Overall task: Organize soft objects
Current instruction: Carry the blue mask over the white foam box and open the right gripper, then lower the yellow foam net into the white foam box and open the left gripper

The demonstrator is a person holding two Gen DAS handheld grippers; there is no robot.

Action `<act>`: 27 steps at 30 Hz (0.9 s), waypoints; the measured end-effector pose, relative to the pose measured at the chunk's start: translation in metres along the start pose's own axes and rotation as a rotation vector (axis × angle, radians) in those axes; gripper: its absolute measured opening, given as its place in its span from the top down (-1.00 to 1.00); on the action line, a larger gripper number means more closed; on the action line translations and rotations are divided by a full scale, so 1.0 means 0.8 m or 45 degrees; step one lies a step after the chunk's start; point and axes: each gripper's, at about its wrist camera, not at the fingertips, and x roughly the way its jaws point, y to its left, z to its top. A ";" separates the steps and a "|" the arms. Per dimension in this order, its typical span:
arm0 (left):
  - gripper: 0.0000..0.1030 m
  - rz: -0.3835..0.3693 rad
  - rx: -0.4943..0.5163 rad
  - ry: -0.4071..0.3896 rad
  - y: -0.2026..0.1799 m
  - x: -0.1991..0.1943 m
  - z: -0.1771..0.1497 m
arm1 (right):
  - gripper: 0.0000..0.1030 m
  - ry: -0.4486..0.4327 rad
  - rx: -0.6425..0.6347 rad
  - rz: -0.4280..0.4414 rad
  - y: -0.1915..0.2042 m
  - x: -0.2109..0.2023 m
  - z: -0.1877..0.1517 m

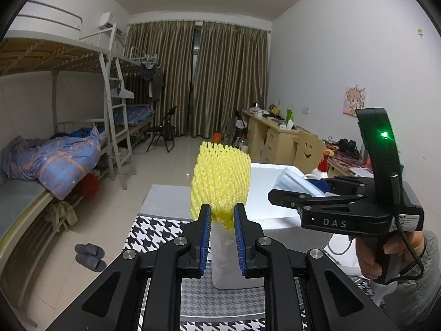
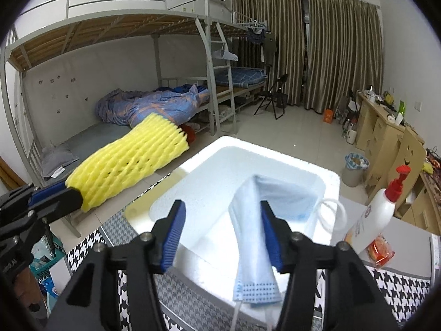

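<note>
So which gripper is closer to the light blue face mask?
The right gripper. Its open fingers sit either side of the light blue face mask draped over the white foam box. The left gripper is off to the side, holding the yellow foam net.

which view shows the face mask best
The right wrist view: the face mask lies draped over the foam box rim, between the open right gripper fingers, ear loops visible. The left wrist view shows only a folded part of it behind the right gripper.

Two close wrist views, shared foam box (image 2: 328, 182)
</note>
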 end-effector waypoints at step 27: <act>0.64 -0.059 0.031 0.005 -0.011 0.013 0.004 | -0.32 -0.102 0.059 -0.046 -0.027 -0.059 -0.006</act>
